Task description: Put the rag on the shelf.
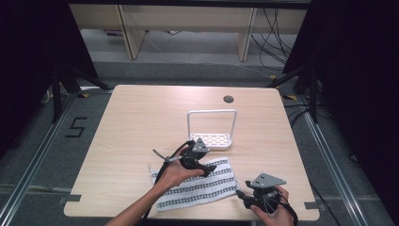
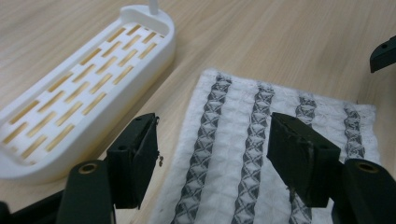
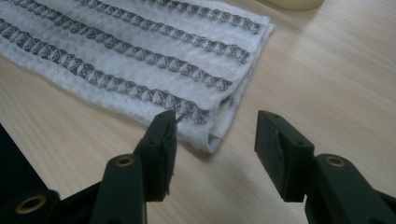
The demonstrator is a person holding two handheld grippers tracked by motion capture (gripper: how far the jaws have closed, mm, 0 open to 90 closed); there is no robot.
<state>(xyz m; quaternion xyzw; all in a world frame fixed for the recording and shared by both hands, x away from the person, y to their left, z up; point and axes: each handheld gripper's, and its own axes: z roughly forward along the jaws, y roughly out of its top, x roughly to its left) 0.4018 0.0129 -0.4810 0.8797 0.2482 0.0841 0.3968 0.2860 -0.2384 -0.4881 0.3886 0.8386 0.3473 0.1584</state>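
My right tongs (image 3: 212, 140), nearest the lens, hover partly open just off the near right corner of the towel (image 1: 195, 181), nothing between the jaws; the folded corner lies just ahead of them, untouched. My left tongs (image 2: 212, 154) hang over the towel's far right end, jaws well apart and gripping nothing, with striped cloth showing in the gap below.

The towel, white with dark patterned stripes, lies flat on the desk (image 1: 141, 117), already doubled over, to judge by the layered edge at the right corner. In my judgement the folding is partway along: one fold looks made, and both tongs are lining up on the right end for the next grip. Neither has pinched the cloth yet, so the lift and the fold itself remain.

Beyond the towel, just past its far edge, stands a white slotted rack (image 1: 211, 127) with a tall loop handle. It sits close to the left tongs and could be knocked if that end is swung upward. Otherwise nothing on the desk stands in the way.
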